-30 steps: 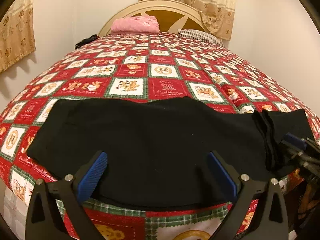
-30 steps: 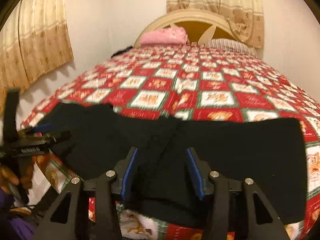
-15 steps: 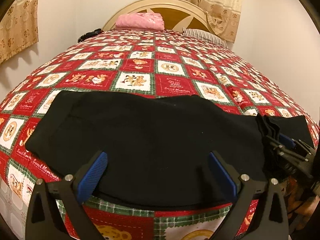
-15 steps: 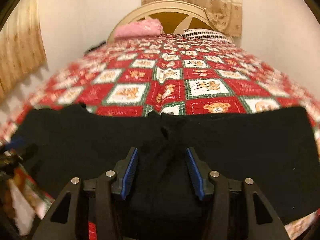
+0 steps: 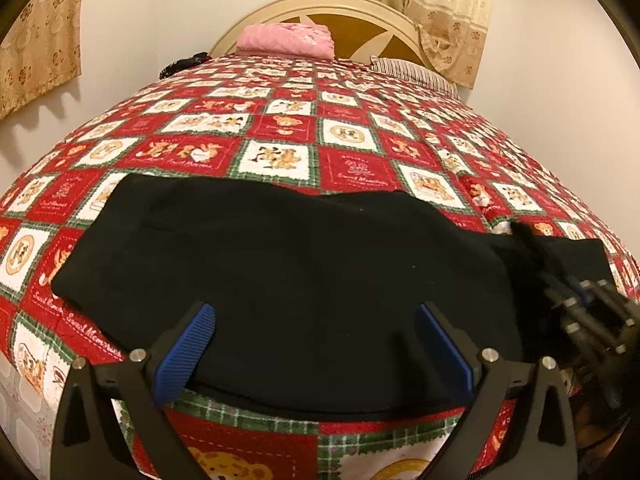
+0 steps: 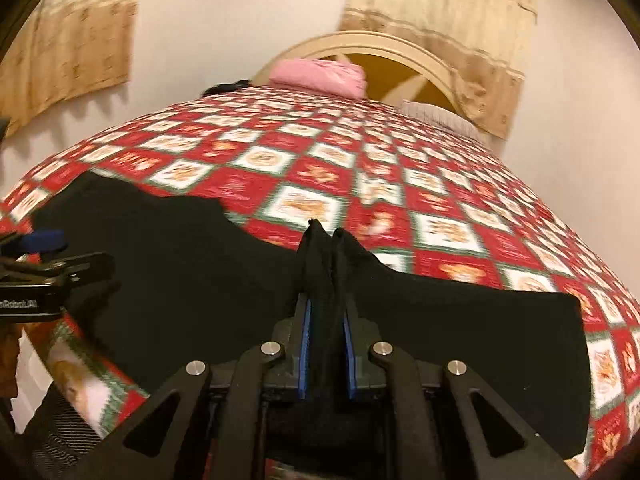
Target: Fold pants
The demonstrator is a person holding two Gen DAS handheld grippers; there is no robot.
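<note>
Right hand-held gripper (image 6: 326,344) just closing — clamped on pants (image 5: 288,264) fold near bed (image 5: 352,168) front edge. Left hand-held gripper (image 5: 316,344) jaws apart over pants — far side of bed free.

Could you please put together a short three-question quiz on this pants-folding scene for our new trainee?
1. True or false: the right tongs are shut on the black pants.
2. The left tongs are: A) open, B) shut on the quilt.
3. What pink thing lies by the headboard?

Key: 1 true, a bunch of cloth is pinched between the pads. 2 A. 3 a folded pink blanket.
</note>
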